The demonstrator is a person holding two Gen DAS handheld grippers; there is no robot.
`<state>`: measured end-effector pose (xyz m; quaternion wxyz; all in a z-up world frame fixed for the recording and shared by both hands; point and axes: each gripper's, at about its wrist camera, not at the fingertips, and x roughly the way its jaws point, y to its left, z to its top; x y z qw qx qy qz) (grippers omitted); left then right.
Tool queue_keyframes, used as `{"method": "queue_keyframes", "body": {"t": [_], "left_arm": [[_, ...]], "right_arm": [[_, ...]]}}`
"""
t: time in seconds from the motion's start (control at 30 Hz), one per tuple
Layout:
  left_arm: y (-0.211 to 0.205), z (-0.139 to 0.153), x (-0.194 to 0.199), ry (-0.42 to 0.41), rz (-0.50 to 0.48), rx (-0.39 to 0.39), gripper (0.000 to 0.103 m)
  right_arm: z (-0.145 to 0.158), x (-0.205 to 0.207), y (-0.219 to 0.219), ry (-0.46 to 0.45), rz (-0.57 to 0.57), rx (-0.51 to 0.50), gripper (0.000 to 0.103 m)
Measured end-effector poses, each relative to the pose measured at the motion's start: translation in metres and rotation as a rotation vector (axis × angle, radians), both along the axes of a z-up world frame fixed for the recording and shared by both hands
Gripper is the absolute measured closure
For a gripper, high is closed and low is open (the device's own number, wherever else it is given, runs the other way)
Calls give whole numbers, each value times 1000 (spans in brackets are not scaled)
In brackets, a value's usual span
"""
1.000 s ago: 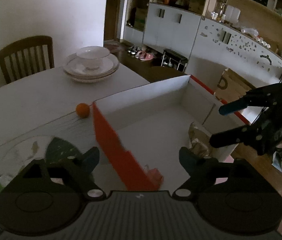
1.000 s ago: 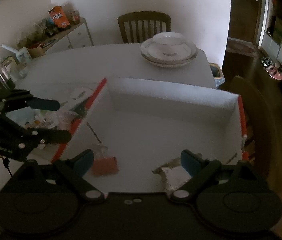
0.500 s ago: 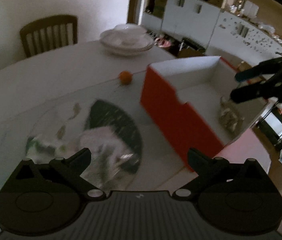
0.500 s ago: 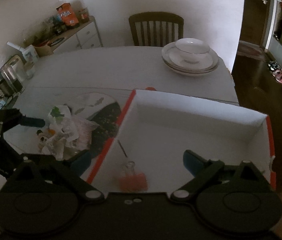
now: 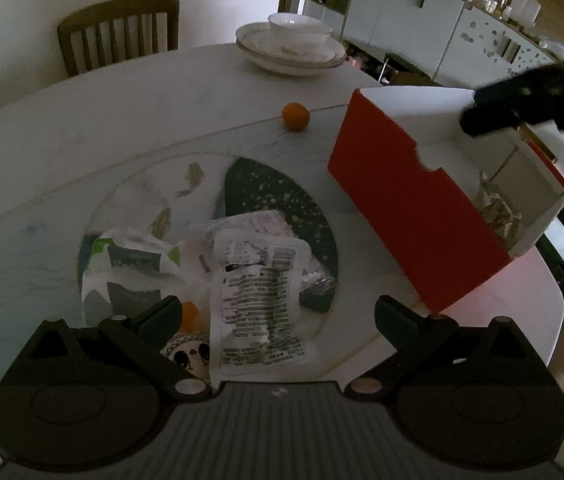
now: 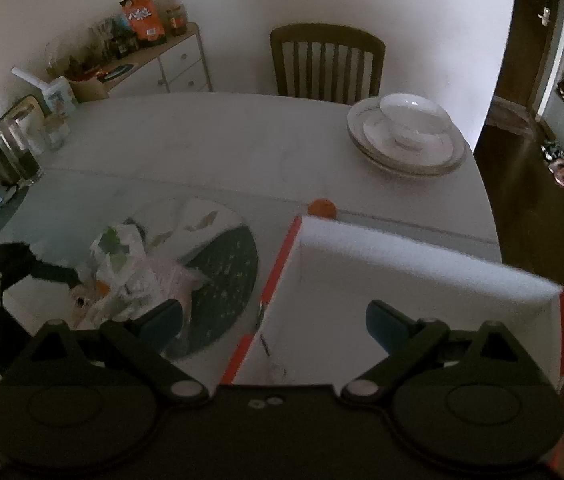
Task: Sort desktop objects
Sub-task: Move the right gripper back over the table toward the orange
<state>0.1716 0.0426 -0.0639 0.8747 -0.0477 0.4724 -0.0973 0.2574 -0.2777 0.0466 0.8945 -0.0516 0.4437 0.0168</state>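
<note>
A red box with a white inside [image 5: 410,196] stands on the table at the right; it also shows in the right wrist view [image 6: 414,276]. A pile of crumpled wrappers [image 5: 250,264] lies on a round mat [image 5: 274,200] in front of my left gripper [image 5: 278,312], which is open and empty just above the pile. The pile also shows in the right wrist view [image 6: 130,276]. My right gripper [image 6: 274,316] is open and empty over the box's left wall. A small orange ball [image 5: 295,117] lies beyond the mat. A crumpled wrapper [image 5: 496,208] lies inside the box.
Stacked plates with a bowl [image 6: 406,136] stand at the far side of the table. A wooden chair [image 6: 328,62] is behind it. A kettle and jars [image 6: 14,152] crowd the left edge. The table edge drops off right of the box.
My left gripper has swung left from over the box to above the wrapper pile. My right gripper has pulled back and left; the pink clip in the box is out of its view now.
</note>
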Motion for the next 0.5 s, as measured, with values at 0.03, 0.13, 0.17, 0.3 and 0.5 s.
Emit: {"method": "queue_keyframes", "body": {"t": [0.03, 0.13, 0.17, 0.3, 0.5], "left_arm": [[1, -2, 2, 8, 0, -2, 0], [3, -6, 6, 31, 3, -4, 0], [4, -7, 8, 39, 5, -8, 0], [7, -11, 15, 70, 12, -35, 1], [9, -13, 26, 106, 34, -65, 1]], "right_arm": [[0, 6, 0, 0, 1, -4, 5], [2, 26, 1, -2, 8, -20, 5], [2, 31, 0, -3, 5, -21, 5], [1, 59, -4, 1, 12, -27, 5], [-8, 102, -17, 34, -21, -18, 5]]}}
